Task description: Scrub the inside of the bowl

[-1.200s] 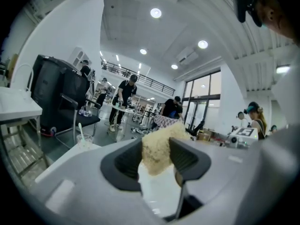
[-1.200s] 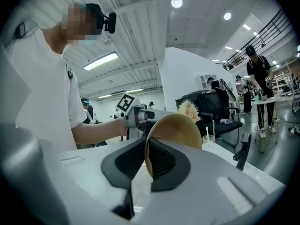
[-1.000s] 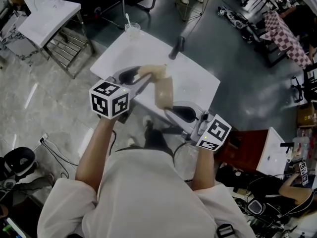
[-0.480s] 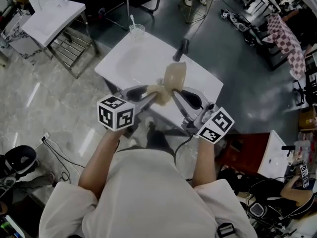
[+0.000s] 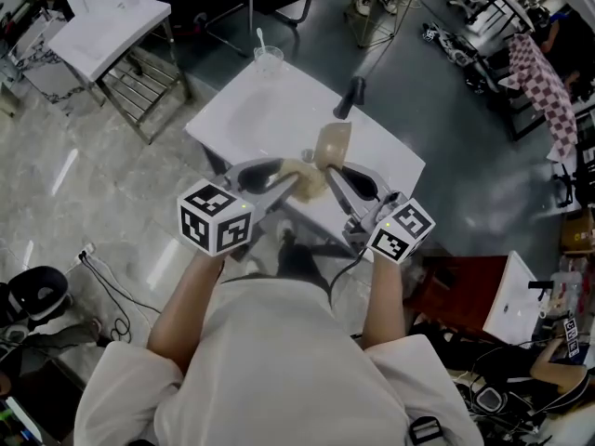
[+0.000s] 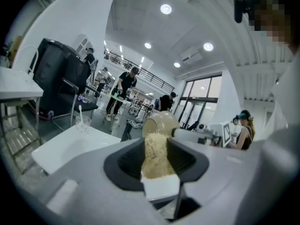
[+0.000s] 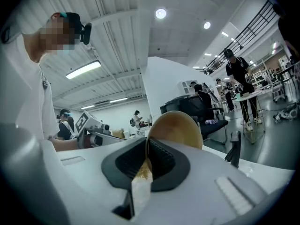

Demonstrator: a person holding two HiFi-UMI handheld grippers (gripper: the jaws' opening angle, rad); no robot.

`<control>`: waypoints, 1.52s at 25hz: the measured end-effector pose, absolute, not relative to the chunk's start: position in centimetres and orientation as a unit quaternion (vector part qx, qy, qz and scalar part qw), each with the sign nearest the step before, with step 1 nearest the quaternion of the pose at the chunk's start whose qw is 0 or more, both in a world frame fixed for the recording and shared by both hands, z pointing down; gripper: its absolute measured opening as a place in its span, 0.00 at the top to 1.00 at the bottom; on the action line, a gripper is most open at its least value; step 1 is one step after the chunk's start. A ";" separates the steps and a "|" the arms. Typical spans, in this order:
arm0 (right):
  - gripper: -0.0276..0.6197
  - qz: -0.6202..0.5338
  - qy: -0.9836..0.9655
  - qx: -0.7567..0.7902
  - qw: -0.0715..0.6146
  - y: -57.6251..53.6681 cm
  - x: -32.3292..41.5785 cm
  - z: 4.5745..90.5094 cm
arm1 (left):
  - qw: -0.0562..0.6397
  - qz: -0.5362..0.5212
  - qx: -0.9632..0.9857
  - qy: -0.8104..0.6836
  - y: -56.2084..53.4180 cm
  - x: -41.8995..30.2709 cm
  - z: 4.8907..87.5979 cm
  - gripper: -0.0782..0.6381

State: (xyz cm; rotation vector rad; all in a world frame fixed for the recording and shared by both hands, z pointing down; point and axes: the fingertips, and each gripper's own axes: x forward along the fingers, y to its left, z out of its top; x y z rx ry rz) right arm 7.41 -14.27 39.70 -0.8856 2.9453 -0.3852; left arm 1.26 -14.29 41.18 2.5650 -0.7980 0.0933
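Tan bowl point(image 5: 333, 145) is off the bench point(image 5: 244, 110), held up on edge over its near side. Right claw point(image 7: 146, 154) is nipped nearly closed on the rim, so the grip is narrow, w/ only the thin wall betw. the jaws.

Left claw point(image 6: 157, 146) carries a pale fibrous pad point(image 5: 302, 177). Its jaws are closing, the pad fills the gap, and both sides press on it. The pad's far end meets the bowl. We cannot tell whether it bears on the inner or the outer face.

In the head view both claws point inward and meet at the bowl, left from the left and right from the right. Marker cubes sit nearest the person.

Bench top is white. At its far corner stands a clear cup point(image 5: 268, 60) w/ a white spoon point(image 5: 261, 38) in it. A dark upright item point(image 5: 349, 98) stands near the far right edge; we cannot make out what it is. Both are well apart from the bowl.
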 end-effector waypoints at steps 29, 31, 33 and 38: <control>0.92 -0.117 0.965 -0.224 -0.063 -11.4 7.3 42.5 | 0.149 0.014 0.941 -0.303 -21.6 2.9 37.1 0.82; 0.92 -0.118 0.969 -0.209 -0.060 -10.8 7.2 42.2 | 0.154 0.019 0.938 -0.310 -22.3 2.5 37.8 0.82; 0.92 -0.120 0.972 -0.195 -0.042 -10.4 7.3 41.6 | 0.157 0.028 0.934 -0.319 -22.9 2.0 38.9 0.82; 0.93 -0.132 0.972 -0.192 0.037 -10.9 8.4 38.9 | 0.193 0.044 0.926 -0.323 -22.7 1.0 42.3 0.83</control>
